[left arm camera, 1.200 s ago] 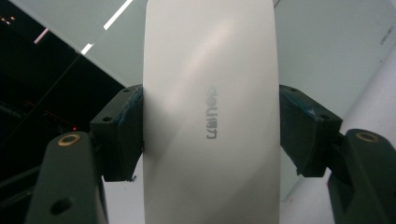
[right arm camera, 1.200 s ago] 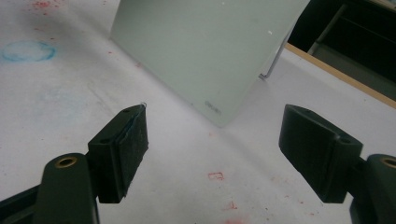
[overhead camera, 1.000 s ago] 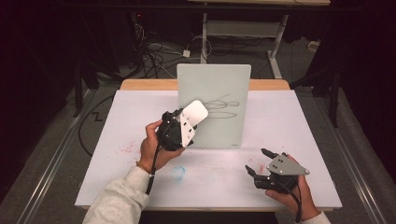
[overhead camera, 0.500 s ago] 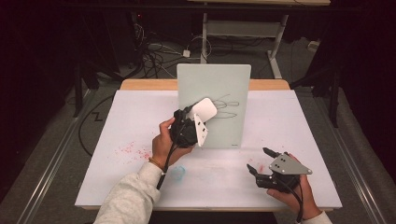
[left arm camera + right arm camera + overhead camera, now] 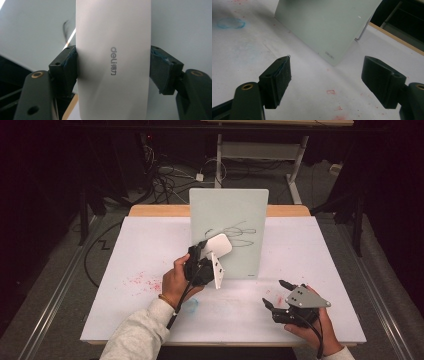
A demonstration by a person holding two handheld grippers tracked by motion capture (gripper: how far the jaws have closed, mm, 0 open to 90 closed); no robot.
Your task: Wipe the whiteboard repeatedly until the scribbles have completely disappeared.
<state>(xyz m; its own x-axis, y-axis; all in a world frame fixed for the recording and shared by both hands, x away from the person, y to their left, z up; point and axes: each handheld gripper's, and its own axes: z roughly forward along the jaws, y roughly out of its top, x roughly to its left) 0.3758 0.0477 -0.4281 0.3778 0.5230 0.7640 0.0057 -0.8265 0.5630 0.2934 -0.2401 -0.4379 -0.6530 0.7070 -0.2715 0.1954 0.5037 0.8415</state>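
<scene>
Left gripper (image 5: 207, 262), centre of the high view: its jaws are clamped on the two long sides of a white eraser (image 5: 113, 60), which carries grey "deli" lettering in the left gripper view. Compared with the frame one second earlier, the eraser has travelled from the lower left edge of the upright glass board (image 5: 229, 232) up and to the right, and now sits against the board's lower left part, just below the black scribble (image 5: 235, 231) at mid-board. The scribble appears intact, so wiping has probably not begun; the approach looks nearly complete, and the next stroke likely needs to carry the eraser up across the lines.

Right gripper (image 5: 274, 295), lower right of the high view: jaws spread wide and empty, resting on the white table sheet (image 5: 125, 245) as before. Red marks (image 5: 142, 282) and a blue ring (image 5: 189, 306) stain the sheet at lower left.
</scene>
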